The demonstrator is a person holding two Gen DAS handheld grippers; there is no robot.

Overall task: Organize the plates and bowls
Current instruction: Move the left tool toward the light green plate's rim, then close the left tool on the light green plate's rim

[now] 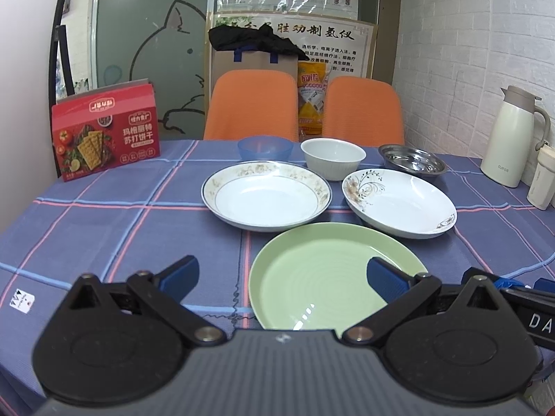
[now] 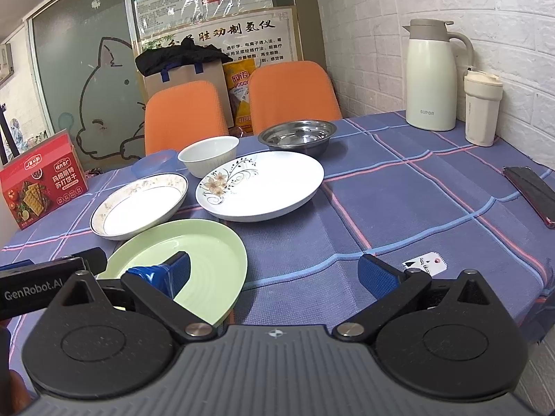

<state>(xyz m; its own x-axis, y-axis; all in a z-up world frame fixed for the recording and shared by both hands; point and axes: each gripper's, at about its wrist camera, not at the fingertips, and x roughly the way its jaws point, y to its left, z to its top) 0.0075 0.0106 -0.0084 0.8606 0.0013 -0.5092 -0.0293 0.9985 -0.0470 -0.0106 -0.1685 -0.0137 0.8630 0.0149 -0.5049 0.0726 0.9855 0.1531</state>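
A green plate [image 1: 322, 274] [image 2: 194, 253] lies nearest on the blue checked tablecloth [image 1: 104, 228]. Behind it are a white plate with a brown-patterned rim [image 1: 265, 196] [image 2: 138, 204] and a white plate with a flower print [image 1: 399, 201] [image 2: 260, 183]. Further back stand a blue bowl [image 1: 264, 147] [image 2: 152, 164], a white bowl [image 1: 333, 157] [image 2: 208, 154] and a steel bowl [image 1: 412, 159] [image 2: 298, 135]. My left gripper [image 1: 282, 274] is open and empty over the green plate's near edge. My right gripper [image 2: 274, 274] is open and empty just right of that plate.
A red cracker box [image 1: 105, 131] [image 2: 41, 180] stands at the back left. A cream thermos jug [image 2: 432, 76] [image 1: 517, 138] and a cream cup [image 2: 482, 107] stand by the brick wall. A dark flat object [image 2: 530, 190] lies at the right edge. Two orange chairs [image 1: 253, 104] stand behind.
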